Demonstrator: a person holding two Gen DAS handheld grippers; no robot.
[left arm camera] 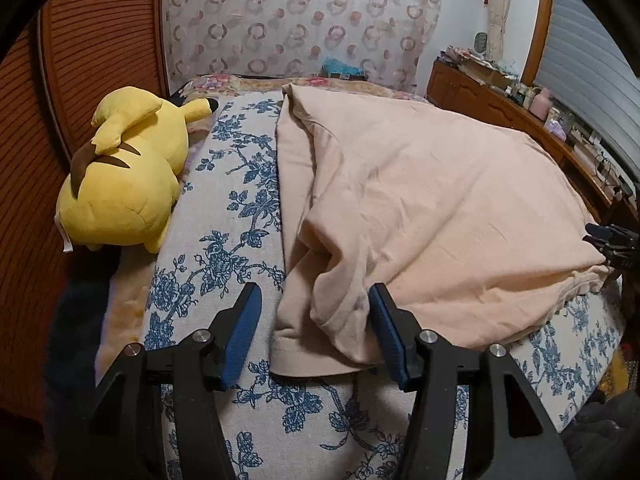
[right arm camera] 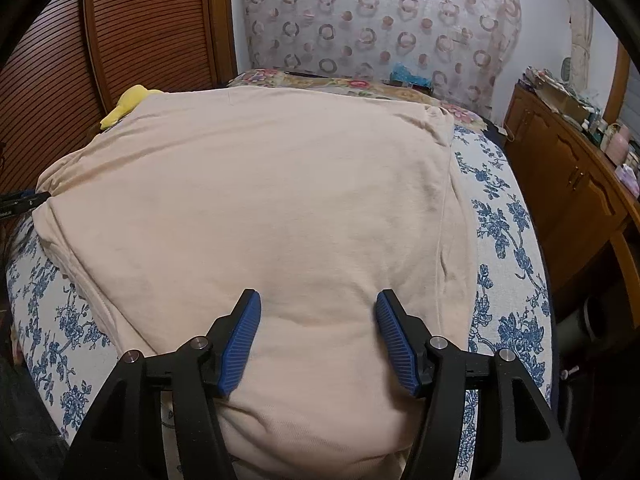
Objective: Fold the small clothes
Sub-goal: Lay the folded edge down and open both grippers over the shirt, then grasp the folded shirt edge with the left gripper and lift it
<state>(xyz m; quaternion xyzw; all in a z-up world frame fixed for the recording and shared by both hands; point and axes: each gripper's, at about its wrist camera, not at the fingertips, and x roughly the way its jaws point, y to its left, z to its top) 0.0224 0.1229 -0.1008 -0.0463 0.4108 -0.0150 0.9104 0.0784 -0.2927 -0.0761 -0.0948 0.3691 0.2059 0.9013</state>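
Note:
A pale peach garment (left arm camera: 420,208) lies on the blue-flowered bed cover (left arm camera: 224,216), its left part folded over in rumpled layers. My left gripper (left arm camera: 314,300) is open, its blue pads on either side of the garment's near left corner, not closed on it. In the right wrist view the same garment (right arm camera: 260,200) spreads flat and wide. My right gripper (right arm camera: 318,304) is open just above its near edge, holding nothing. The right gripper's tip shows at the right edge of the left view (left arm camera: 612,240).
A yellow plush toy (left arm camera: 128,168) lies at the bed's left side against a wooden slatted panel (left arm camera: 100,40). A wooden cabinet (right arm camera: 568,184) with clutter on top stands to the right. A patterned curtain (right arm camera: 380,20) hangs behind the bed.

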